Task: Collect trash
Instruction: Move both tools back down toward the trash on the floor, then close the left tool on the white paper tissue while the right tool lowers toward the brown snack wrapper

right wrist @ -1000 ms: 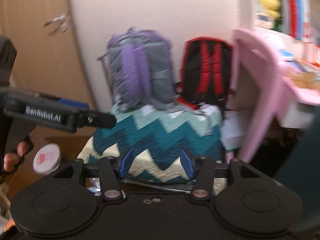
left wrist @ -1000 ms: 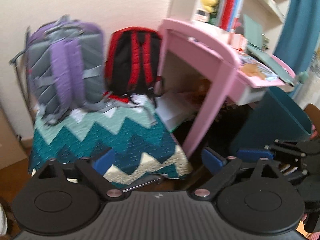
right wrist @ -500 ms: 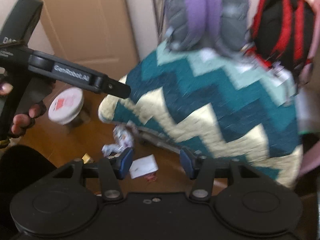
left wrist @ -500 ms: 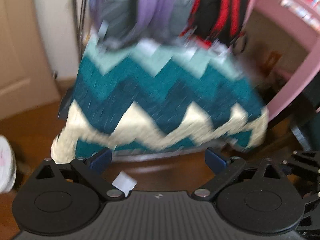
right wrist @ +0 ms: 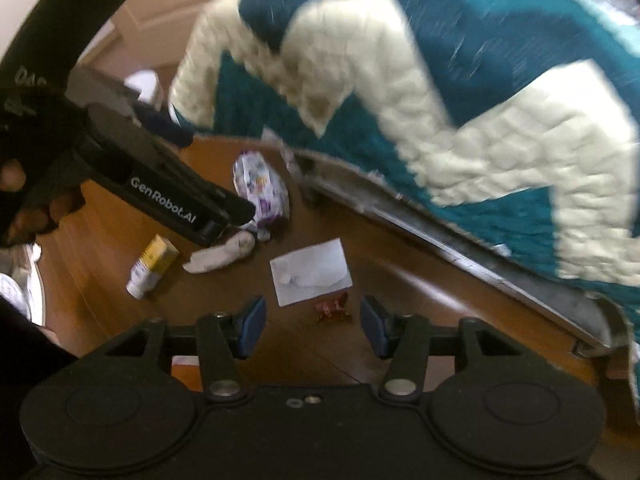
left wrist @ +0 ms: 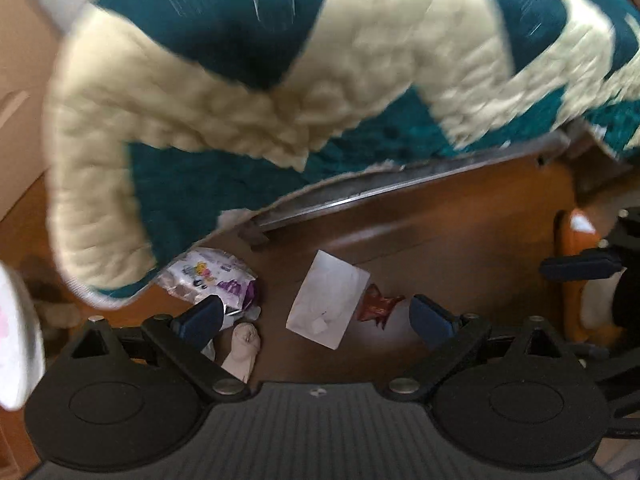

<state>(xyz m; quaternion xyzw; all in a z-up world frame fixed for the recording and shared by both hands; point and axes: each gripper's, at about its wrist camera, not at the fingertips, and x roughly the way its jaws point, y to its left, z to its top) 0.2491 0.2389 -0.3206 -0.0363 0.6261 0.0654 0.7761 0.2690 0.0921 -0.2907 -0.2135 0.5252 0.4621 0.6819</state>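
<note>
Litter lies on the wooden floor below a quilt-covered bed. A white paper slip (left wrist: 329, 299) (right wrist: 310, 272), a red crumpled wrapper (left wrist: 376, 307) (right wrist: 333, 307), a purple-and-white snack bag (left wrist: 214, 280) (right wrist: 262, 186), a white crumpled tissue (left wrist: 242, 350) (right wrist: 222, 255) and a small yellow-and-white box (right wrist: 152, 266) are scattered there. My left gripper (left wrist: 316, 314) hangs open above the paper slip, holding nothing. My right gripper (right wrist: 313, 322) is open above the red wrapper, empty too. In the right wrist view the left gripper's body (right wrist: 160, 188) reaches in from the left, over the tissue.
The teal and cream zigzag quilt (left wrist: 260, 120) (right wrist: 460, 100) overhangs a metal bed rail (left wrist: 400, 192) (right wrist: 440, 236) just beyond the litter. A white round lid (left wrist: 16, 340) sits at the far left. An orange object (left wrist: 576, 280) stands at the right edge beside the other gripper.
Both grippers dropped from facing the backpacks and pink desk to pointing steeply down at the floor. The litter came into view between their open fingers. Jaw widths stayed the same.
</note>
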